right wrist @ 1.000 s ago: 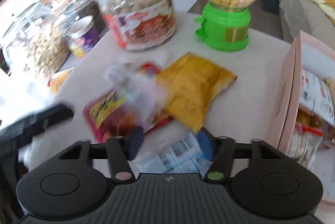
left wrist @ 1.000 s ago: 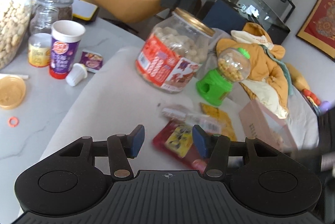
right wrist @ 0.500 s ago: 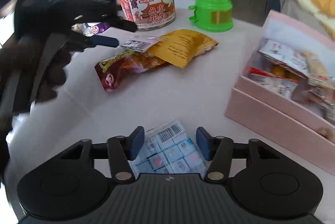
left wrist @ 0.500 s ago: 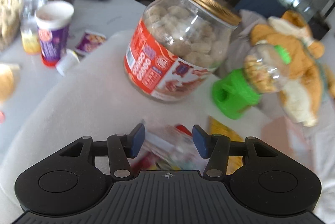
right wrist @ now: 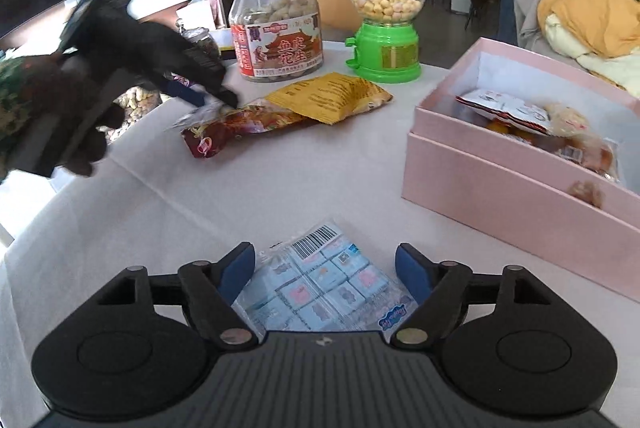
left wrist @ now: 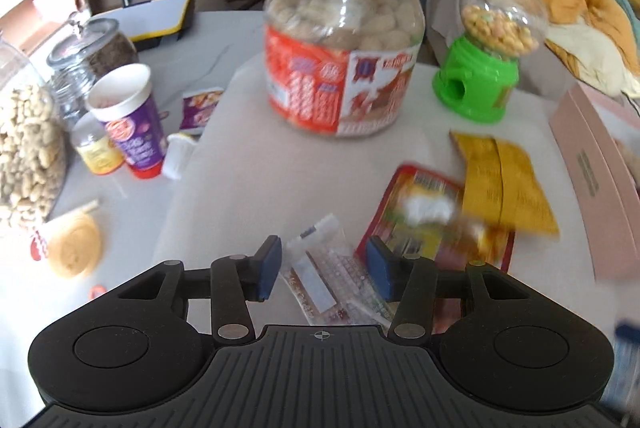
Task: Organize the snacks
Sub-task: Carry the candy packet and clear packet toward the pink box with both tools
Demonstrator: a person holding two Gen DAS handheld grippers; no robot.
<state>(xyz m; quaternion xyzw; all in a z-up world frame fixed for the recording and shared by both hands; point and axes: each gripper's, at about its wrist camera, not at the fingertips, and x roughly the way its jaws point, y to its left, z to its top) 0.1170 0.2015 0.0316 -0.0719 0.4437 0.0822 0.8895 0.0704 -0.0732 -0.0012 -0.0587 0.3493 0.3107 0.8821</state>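
The left gripper [left wrist: 323, 266] hangs low over the white-covered worktop [left wrist: 248, 184] with its blue fingers [left wrist: 269, 268] apart; a small clear packet [left wrist: 328, 276] lies on the cloth between them, and neither pad visibly presses on it, so it reads as framed, not held; its long axis runs slantwise, from the far left down towards the near right, so it sits crosswise to a clean pinch across its width. Just beside it to the right lies the red snack bag [left wrist: 424, 224], with the yellow snack bag [left wrist: 504, 184] overlapping its far end; the big peanut jar [left wrist: 344, 48] and the green candy dispenser [left wrist: 484, 60] stand upright well behind.

The right gripper [right wrist: 326, 278] has its fingers [right wrist: 238, 276] standing wide, having just been opening; a blue packet of small squares [right wrist: 316, 288] lies flat between them on the cloth, free of both pads, so it looks set down or not yet gripped; which of the two I cannot tell. The open pink box [right wrist: 500, 184], already holding several wrapped snacks, stands to the right of this gripper and is much nearer to it than to the other.

My judgement: the blue packet goes to the box by the right hand, a short carry rightwards; the clear packet needs the left fingers to close first, and the carry must then pass the red and yellow bags.
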